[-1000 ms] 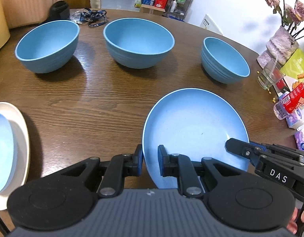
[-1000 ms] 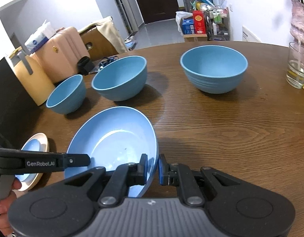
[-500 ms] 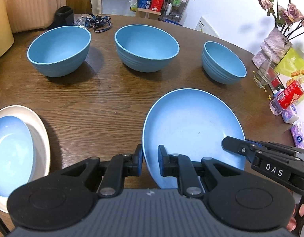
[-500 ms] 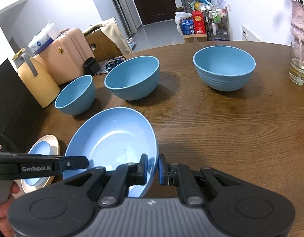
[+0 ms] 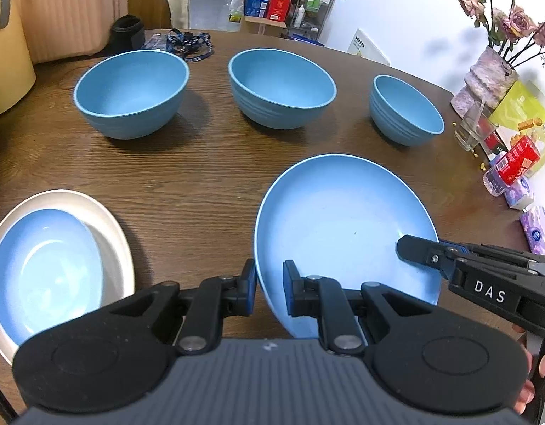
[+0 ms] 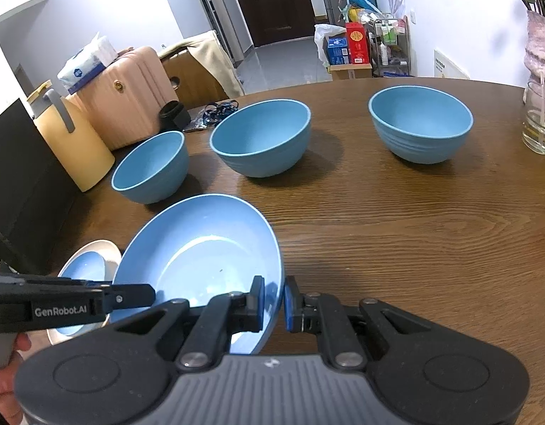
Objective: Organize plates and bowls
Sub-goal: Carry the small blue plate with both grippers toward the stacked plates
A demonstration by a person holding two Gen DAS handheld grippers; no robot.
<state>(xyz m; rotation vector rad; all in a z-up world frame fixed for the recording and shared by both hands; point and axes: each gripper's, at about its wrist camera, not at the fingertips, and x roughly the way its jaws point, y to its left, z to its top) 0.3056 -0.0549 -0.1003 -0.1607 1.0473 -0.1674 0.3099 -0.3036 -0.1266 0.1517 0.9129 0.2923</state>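
The large shallow round blue plate (image 5: pixel 343 223) was held near the front edge of the brown wooden tabletop (image 5: pixel 208 170), its face turned upward and tilted. The left gripper (image 5: pixel 268 283) had its jaws closed down to a narrow gap on the plate's left rim, one jaw outside and one inside. The right gripper (image 6: pixel 272 299) pinched the opposite rim the same way, its jaws nearly together across the plate's edge.

Toward the front left corner lay a smaller blue plate (image 5: pixel 42 272) nested in a cream oval plate (image 5: pixel 113 233), apart from the held plate.

Across the far side of the tabletop stood three upright blue bowls in a row: a wide blue bowl (image 5: pixel 130 94) at the left, a wide ribbed blue bowl (image 5: pixel 281 88) in the middle, and a smaller ribbed blue bowl (image 5: pixel 405 109) at the right, all well apart from one another.

At the right edge stood a clear drinking glass (image 5: pixel 476 129), a mottled pink vase of dried roses (image 5: pixel 484 85) and a red packet (image 5: pixel 520 159).
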